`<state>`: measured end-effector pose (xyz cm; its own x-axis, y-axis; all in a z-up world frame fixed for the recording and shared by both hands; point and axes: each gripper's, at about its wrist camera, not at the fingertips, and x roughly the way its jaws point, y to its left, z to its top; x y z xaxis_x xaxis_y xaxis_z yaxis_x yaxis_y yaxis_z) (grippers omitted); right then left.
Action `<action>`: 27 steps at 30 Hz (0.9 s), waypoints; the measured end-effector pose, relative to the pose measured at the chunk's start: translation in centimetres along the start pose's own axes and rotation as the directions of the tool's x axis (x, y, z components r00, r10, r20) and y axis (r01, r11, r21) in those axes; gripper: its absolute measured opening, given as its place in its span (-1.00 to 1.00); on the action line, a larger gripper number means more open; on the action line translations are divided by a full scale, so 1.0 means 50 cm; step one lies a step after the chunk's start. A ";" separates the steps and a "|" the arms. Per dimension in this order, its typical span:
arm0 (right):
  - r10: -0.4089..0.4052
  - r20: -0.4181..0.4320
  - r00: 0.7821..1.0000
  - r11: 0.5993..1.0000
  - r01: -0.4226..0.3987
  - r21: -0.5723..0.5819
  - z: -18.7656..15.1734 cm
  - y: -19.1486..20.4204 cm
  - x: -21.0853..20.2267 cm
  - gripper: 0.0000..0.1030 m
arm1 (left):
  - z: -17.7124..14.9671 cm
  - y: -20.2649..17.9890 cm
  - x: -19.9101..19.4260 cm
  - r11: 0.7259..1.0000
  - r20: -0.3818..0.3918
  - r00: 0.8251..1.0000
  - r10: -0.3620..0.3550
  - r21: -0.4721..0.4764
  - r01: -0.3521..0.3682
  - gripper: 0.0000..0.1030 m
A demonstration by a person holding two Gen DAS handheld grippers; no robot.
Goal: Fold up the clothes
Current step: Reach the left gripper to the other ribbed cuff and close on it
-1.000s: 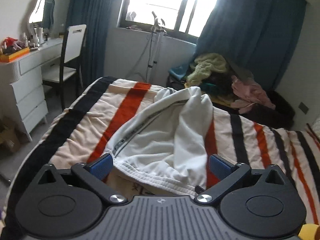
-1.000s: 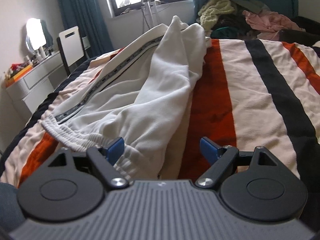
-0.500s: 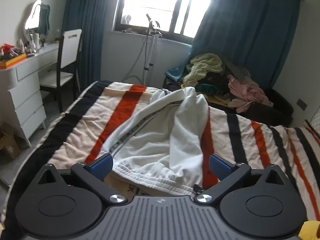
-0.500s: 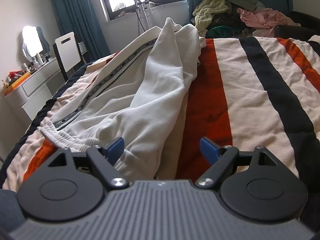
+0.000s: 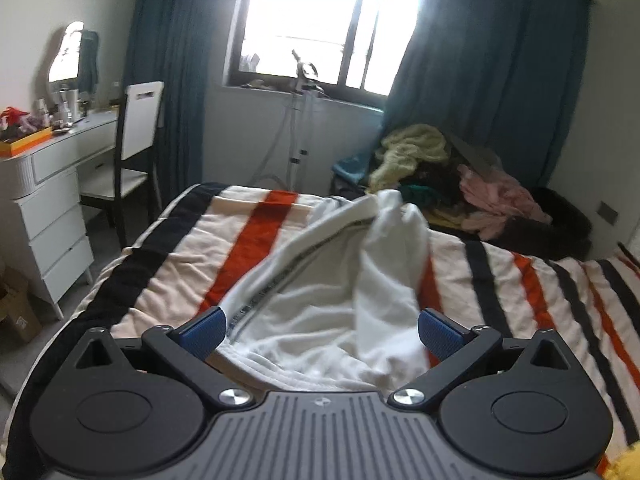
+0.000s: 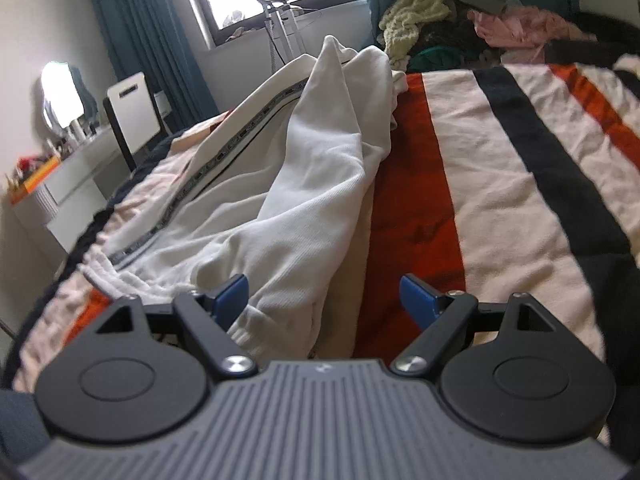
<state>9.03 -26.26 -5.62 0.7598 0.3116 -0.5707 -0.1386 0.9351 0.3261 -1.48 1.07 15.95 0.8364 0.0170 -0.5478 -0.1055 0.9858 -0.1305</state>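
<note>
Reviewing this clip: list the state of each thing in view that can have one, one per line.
left gripper: open, holding nothing.
right gripper: open, holding nothing.
white trousers: unfolded, rumpled, lying on the bed.
striped blanket: spread over the bed.
curtains: drawn apart, window uncovered.
chair: upright, by the dresser.
clothes pile: heaped, unfolded.
</note>
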 end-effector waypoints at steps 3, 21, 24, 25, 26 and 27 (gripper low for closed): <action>0.025 -0.011 1.000 0.998 -0.024 0.059 -0.001 -0.013 0.006 0.64 | -0.015 0.052 0.061 1.000 0.016 1.000 0.021 0.005 -0.021 1.00; 0.082 -0.010 0.997 0.954 -0.076 0.292 -0.012 -0.073 0.021 0.64 | -0.123 0.314 0.442 0.884 -0.288 0.920 -0.265 -0.454 0.113 0.46; 0.080 -0.017 0.997 0.951 -0.071 0.302 -0.015 -0.075 0.030 0.64 | -0.117 0.316 0.455 0.895 -0.270 0.929 -0.254 -0.429 0.121 0.14; 0.080 -0.020 0.997 0.951 -0.070 0.302 -0.016 -0.076 0.033 0.64 | -0.115 0.317 0.459 0.899 -0.263 0.932 -0.251 -0.420 0.123 0.11; 0.080 -0.023 0.997 0.951 -0.069 0.303 -0.016 -0.076 0.036 0.64 | -0.113 0.317 0.463 0.903 -0.257 0.934 -0.247 -0.411 0.126 0.05; 0.078 -0.025 0.997 0.951 -0.067 0.303 -0.017 -0.076 0.040 0.64 | -0.112 0.318 0.467 0.906 -0.251 0.937 -0.243 -0.402 0.128 -0.24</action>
<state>10.51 -29.03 -8.63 0.7303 0.3880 -0.5623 0.0100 0.8169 0.5767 13.39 16.21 -3.54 0.6746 -0.2659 -0.6886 -0.2051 0.8286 -0.5209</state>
